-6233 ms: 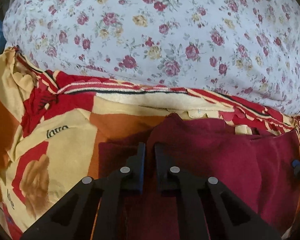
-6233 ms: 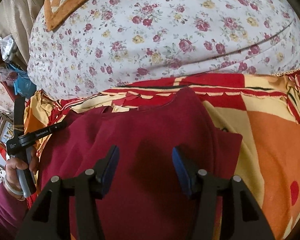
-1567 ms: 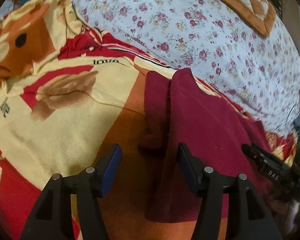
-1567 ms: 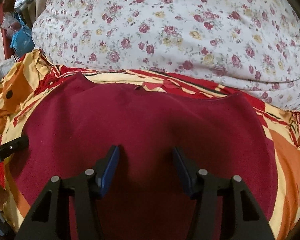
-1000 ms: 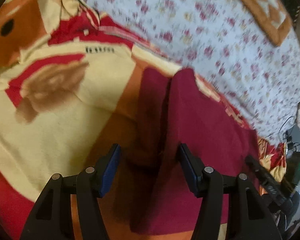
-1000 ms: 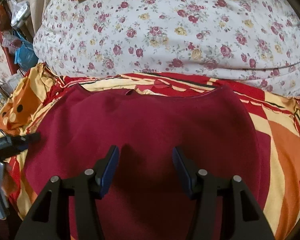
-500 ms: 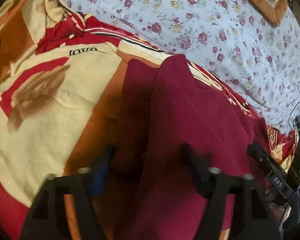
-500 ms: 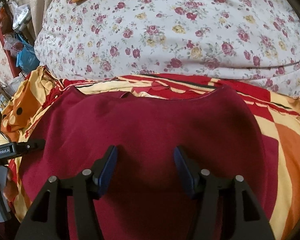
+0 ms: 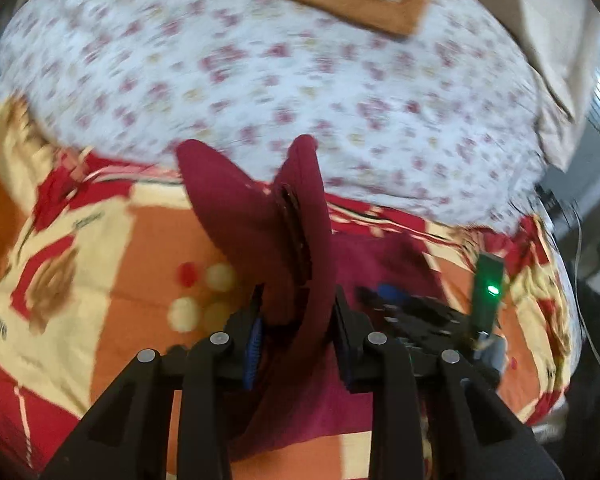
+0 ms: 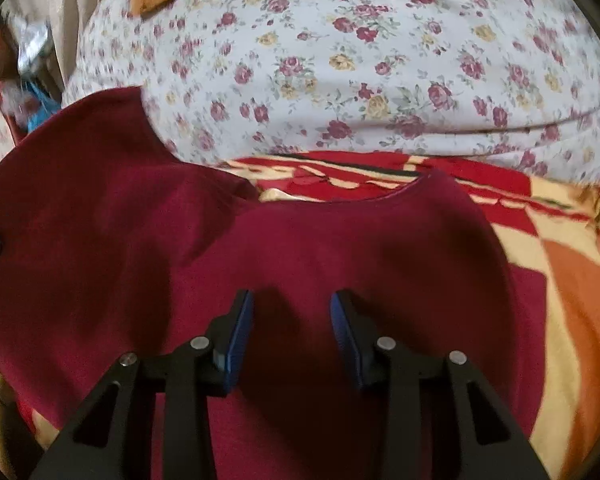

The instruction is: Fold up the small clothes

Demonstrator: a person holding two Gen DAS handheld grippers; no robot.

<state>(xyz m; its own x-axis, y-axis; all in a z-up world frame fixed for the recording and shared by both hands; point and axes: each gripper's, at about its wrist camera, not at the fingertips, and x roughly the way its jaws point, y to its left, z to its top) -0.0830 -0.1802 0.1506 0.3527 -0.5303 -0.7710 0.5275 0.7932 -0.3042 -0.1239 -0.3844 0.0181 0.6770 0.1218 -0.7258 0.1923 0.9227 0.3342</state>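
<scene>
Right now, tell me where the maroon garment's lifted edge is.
In the left wrist view, the maroon garment rises mid-frame between the closing left gripper, above the orange patterned blanket, left of the right gripper.

floral bedding (image 9: pixel 300 80) blurred, garment (image 10: pixel 60 240) edge-cropped

The word "love" is legible in dark lettering on a cream patch of the patterned blanket (image 9: pixel 60 320) at the left edge of the left wrist view; a second word higher up on it is too blurred to read.
</scene>
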